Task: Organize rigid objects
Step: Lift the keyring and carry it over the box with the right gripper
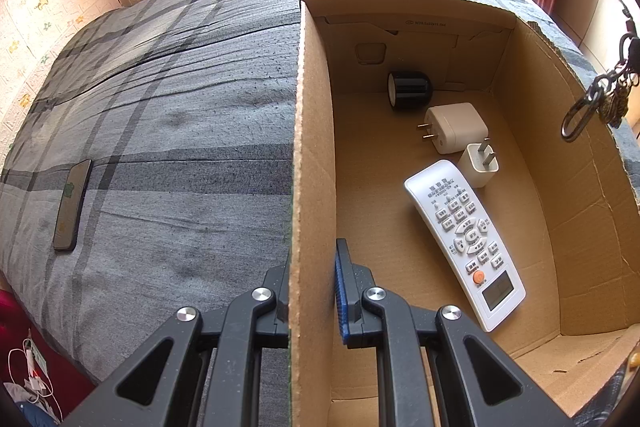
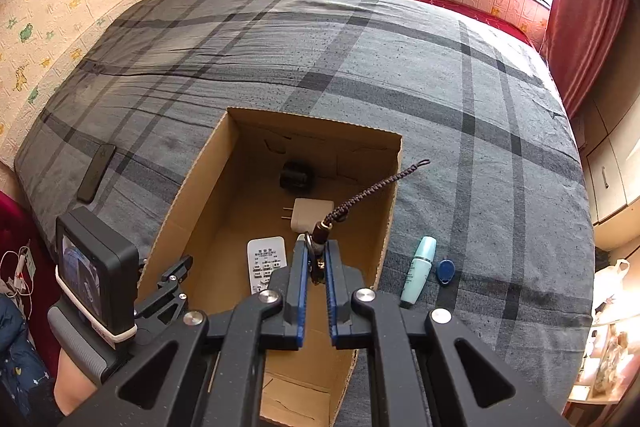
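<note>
The left gripper (image 1: 313, 291) is clamped on the left wall of the open brown cardboard box (image 1: 312, 131), which sits on the grey plaid bedspread (image 1: 168, 115). Inside the box lie a white remote control (image 1: 466, 243), a small white plug charger (image 1: 479, 165) at its 12 o'clock, a larger white power adapter (image 1: 456, 125) and a black cylinder (image 1: 409, 89) beyond. The right gripper (image 2: 316, 267) pinches a metal key bunch with a brown braided cord (image 2: 368, 191) above the box. At its 3 o'clock, on the bedspread, lie a pale teal tube (image 2: 418, 271) and a blue key fob (image 2: 445, 271). A dark phone (image 1: 73, 205) lies at the box's 9 o'clock.
</note>
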Available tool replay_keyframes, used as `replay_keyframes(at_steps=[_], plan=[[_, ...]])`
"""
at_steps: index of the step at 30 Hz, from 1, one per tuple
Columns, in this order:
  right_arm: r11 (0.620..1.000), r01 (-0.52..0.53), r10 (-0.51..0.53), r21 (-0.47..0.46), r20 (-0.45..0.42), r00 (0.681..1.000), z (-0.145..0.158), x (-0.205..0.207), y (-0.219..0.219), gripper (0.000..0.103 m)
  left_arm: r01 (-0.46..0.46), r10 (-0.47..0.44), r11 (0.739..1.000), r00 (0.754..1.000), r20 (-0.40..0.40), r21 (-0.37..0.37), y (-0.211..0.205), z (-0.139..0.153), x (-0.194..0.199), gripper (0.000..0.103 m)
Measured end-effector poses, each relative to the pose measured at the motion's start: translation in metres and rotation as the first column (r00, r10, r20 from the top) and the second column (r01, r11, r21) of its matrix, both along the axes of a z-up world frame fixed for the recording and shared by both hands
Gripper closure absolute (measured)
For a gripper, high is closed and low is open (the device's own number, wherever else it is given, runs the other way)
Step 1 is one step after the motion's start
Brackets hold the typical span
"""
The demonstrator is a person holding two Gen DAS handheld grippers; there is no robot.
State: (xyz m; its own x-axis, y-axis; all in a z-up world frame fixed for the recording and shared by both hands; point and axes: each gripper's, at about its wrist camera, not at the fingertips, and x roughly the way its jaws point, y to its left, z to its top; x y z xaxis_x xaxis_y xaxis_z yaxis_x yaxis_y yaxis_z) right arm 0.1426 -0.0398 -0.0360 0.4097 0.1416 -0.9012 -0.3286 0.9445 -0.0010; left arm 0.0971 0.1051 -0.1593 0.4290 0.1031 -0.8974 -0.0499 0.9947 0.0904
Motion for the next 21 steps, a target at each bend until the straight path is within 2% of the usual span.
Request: replay_keyframes(at_steps=[12, 21], plan=[[0.996, -0.003, -0.006, -0.087, -0.1, 0.995, -0.062, 0.013, 0.015, 0.097, 0.002, -0.002, 1.0, 1.0, 0.0, 0.0, 0.0, 0.0, 0.0, 0.088], [0.993, 0.005, -0.022, -0.119, -0.145, 0.989, -0.092, 0.02, 0.02, 0.097, 0.002, -0.002, 1.0, 1.0, 0.0, 0.004, -0.001, 0.0, 0.0, 0.088]])
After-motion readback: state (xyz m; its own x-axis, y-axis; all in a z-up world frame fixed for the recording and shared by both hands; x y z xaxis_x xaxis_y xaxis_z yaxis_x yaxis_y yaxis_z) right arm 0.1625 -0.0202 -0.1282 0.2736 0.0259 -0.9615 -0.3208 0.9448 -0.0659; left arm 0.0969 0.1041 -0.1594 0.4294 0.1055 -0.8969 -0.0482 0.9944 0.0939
